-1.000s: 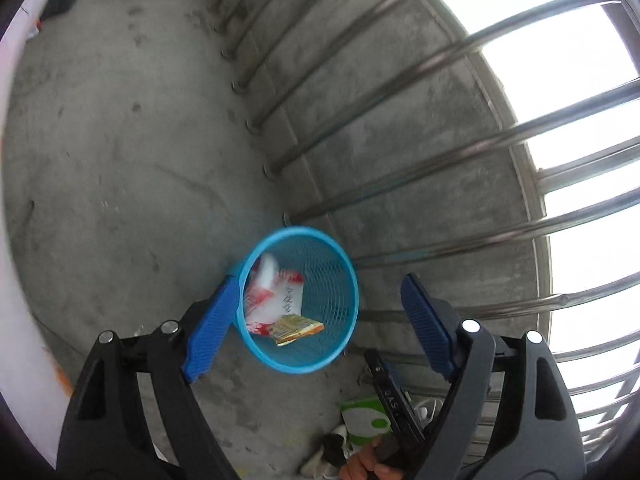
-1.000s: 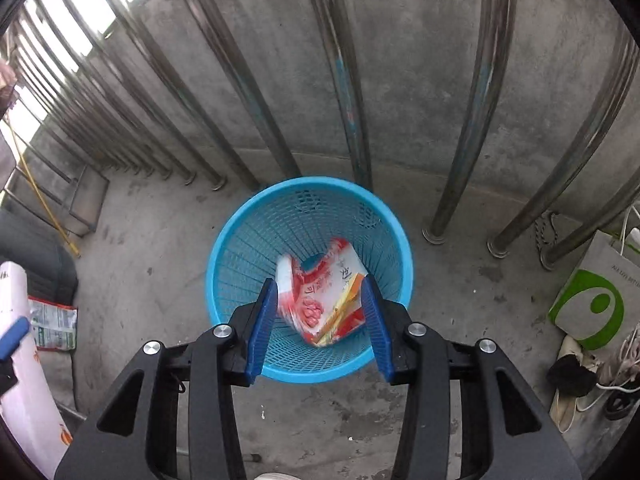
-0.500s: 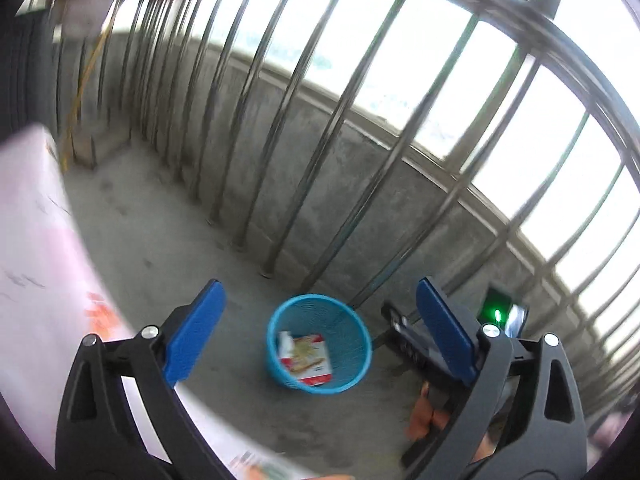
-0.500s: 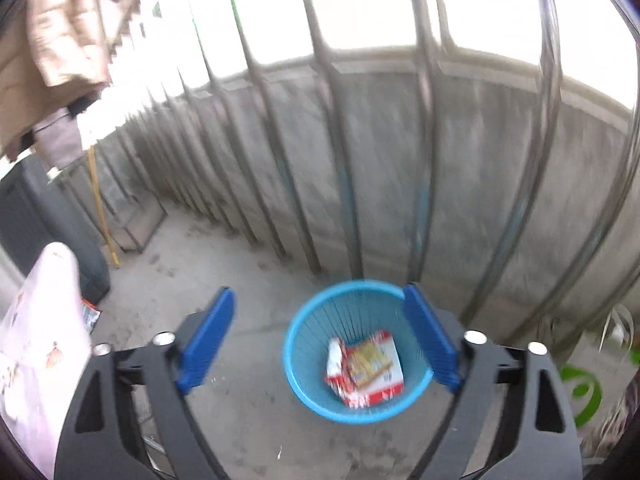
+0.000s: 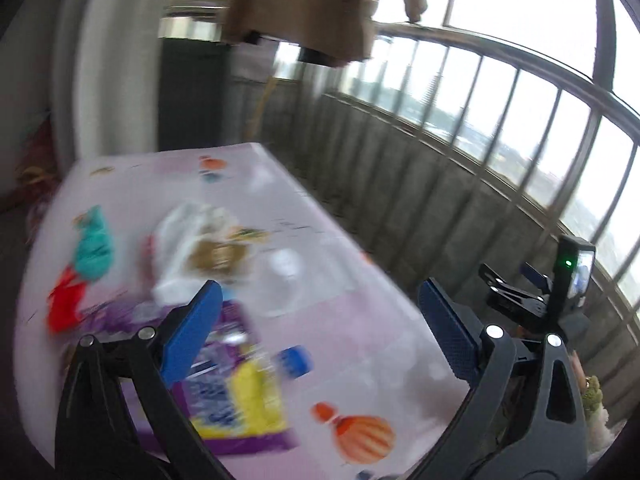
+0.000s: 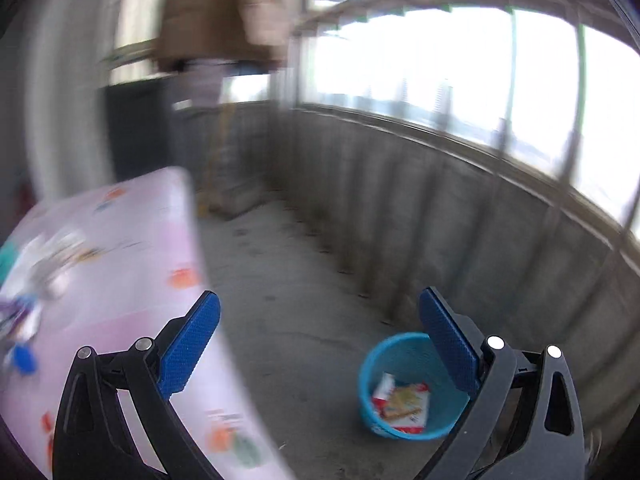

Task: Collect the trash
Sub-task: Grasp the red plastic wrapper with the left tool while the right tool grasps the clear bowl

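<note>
In the blurred left wrist view my left gripper (image 5: 320, 332) is open and empty above a pink table (image 5: 352, 316) strewn with trash: a purple and yellow packet (image 5: 236, 404), a blue bottle cap (image 5: 296, 362), a white plastic bag (image 5: 192, 248), a teal wrapper (image 5: 94, 250) and a red wrapper (image 5: 64, 308). In the right wrist view my right gripper (image 6: 320, 336) is open and empty. A blue mesh bin (image 6: 404, 388) on the concrete floor holds a red and white wrapper (image 6: 400, 404).
The pink table's edge (image 6: 192, 248) runs along the left of the right wrist view. A concrete parapet with metal railing (image 6: 460, 184) lines the balcony. A tan jacket (image 5: 304, 8) hangs overhead. The other gripper's body (image 5: 536, 304) shows at the right of the left wrist view.
Both grippers have risen from the bin and swung left toward the table. The right gripper opened and the red and white wrapper now lies in the bin.
</note>
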`<state>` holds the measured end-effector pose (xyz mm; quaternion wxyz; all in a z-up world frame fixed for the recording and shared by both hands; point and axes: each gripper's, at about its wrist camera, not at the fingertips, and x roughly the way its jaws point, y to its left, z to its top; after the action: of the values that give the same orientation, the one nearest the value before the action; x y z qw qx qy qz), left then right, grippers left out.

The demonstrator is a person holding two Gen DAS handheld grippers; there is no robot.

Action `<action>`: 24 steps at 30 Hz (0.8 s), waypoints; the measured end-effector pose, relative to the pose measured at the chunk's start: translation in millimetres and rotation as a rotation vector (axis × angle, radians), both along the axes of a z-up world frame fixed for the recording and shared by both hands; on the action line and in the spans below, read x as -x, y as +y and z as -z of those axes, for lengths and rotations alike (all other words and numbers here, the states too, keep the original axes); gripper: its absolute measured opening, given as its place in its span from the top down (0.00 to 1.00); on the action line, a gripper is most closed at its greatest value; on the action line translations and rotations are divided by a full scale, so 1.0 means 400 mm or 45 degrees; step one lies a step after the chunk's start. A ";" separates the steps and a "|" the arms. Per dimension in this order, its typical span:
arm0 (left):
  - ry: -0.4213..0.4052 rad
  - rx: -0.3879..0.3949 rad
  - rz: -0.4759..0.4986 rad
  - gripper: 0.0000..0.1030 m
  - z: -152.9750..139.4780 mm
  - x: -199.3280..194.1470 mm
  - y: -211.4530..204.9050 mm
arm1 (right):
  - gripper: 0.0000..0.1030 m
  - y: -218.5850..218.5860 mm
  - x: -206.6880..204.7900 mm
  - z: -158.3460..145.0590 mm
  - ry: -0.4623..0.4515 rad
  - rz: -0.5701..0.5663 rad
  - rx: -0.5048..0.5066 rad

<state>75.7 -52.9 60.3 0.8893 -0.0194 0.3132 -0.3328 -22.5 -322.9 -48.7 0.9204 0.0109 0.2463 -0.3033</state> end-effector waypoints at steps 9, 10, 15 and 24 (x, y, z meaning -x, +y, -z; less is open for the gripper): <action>0.000 0.111 -0.274 0.08 -0.014 -0.050 0.330 | 0.06 0.256 -0.129 -0.102 -0.079 -0.433 0.015; -0.022 0.130 -0.290 0.08 -0.023 -0.056 0.351 | 0.06 0.280 -0.143 -0.113 -0.081 -0.469 0.006; -0.050 0.160 -0.381 0.08 -0.006 -0.120 0.446 | 0.06 0.349 -0.217 -0.125 -0.035 -0.608 -0.103; 0.134 0.206 -0.434 0.23 0.105 -0.262 0.529 | 0.07 0.360 -0.339 -0.026 0.114 -0.611 -0.316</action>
<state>180.6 158.5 18.2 0.9107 -0.1608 0.3238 -0.2000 113.2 -178.8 -38.1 0.9458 0.0516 0.3176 -0.0443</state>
